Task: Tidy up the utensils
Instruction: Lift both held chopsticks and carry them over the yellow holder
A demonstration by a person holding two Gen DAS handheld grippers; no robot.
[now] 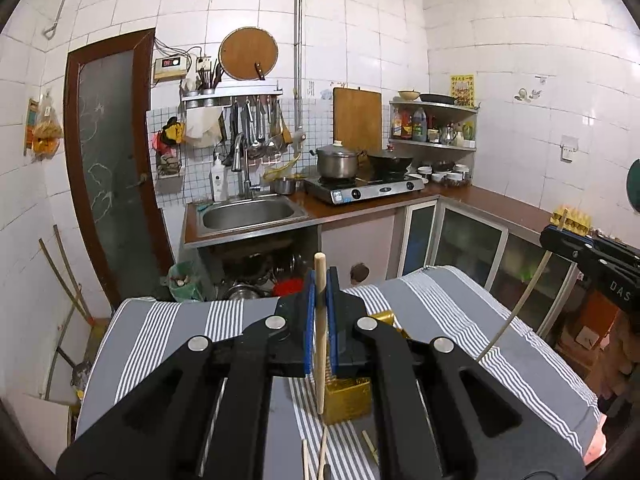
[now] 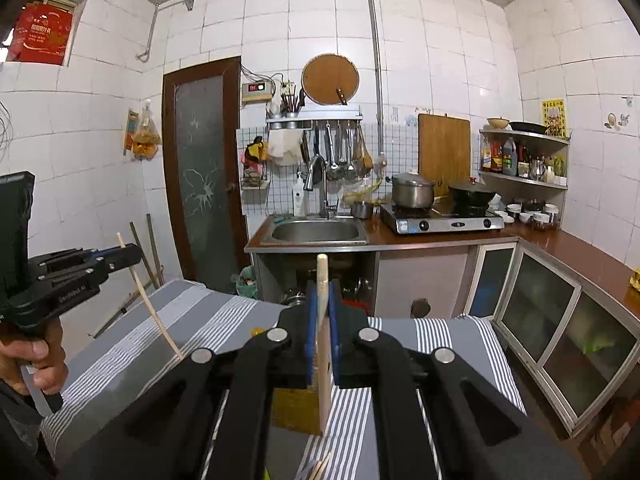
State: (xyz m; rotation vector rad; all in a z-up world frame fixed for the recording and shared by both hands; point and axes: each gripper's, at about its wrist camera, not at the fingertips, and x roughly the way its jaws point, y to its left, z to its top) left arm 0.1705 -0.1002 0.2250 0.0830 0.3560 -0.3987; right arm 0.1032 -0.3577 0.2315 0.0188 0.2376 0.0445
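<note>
A: Black arms of the left tongs [image 1: 320,312] fill the bottom of the left wrist view, their blue pads clamped on one wooden chopstick [image 1: 320,332] that stands nearly upright between them. Its lower end hangs just above the gold box [image 1: 347,398] on the striped cloth [image 1: 460,320] that covers the surface.

B: And the risk?

A: The pinch sits high on a thin round stick, so I judge it could swivel or slide if the hand tips, and the tip could then miss the box. Loose chopsticks [image 1: 320,460] lie on the cloth nearest the lens; a low pass might knock them off.

B: What does this view alone give?

A: The right tongs [image 1: 570,226] at the right edge, shut on a pale chopstick [image 1: 524,296] that slants down toward the cloth.

B: Now the right wrist view.

A: Closed right tongs [image 2: 323,328] grip a flat-faced chopstick [image 2: 323,344], upright, its lower end in front of the gold box [image 2: 296,408], which the tongs half hide. I cannot tell whether it is over the opening.

B: Anything new there?

A: The left tongs [image 2: 127,249] from the side, a hand [image 2: 36,360] on the handle, and the long slanted chopstick [image 2: 154,308] below the pads. Both sticks aim at one small box, so they could collide.
</note>
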